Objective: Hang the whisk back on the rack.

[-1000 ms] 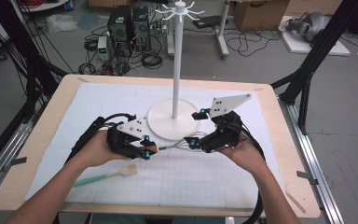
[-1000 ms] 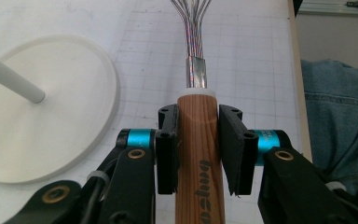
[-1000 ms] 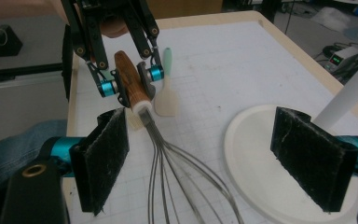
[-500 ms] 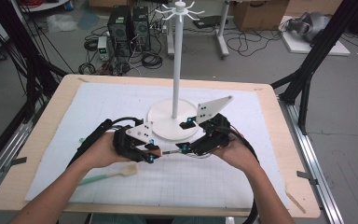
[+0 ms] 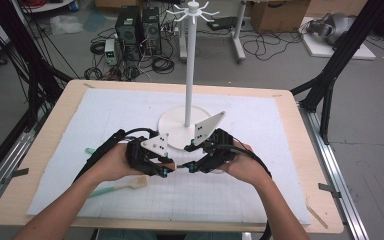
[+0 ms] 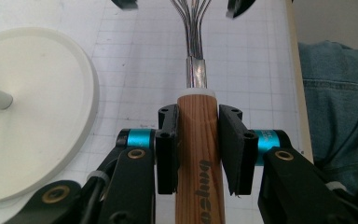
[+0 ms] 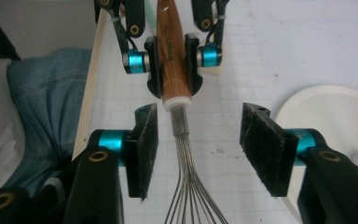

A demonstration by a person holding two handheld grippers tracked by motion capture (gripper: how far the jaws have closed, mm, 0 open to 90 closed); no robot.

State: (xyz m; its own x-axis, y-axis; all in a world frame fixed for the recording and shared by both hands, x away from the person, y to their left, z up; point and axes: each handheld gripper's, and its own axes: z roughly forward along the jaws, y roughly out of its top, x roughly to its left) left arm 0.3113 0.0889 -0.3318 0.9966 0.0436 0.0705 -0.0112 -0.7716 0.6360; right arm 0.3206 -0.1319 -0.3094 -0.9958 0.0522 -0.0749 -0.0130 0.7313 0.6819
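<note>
L claw (image 6: 198,149) clamped on wooden handle of whisk (image 6: 199,140), held level just above counter (image 5: 290,150), near white stand base (image 5: 172,131); R claw (image 7: 198,149) part-open, jaws closing, wire loops between pads w/o contact

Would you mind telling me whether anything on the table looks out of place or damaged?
Nothing stands out. The whisk is held straight in the left gripper, the white stand is upright, and a spatula lies flat on the mat.

White stand (image 5: 189,107) blocks behind; mat (image 5: 260,195) in front open.
</note>
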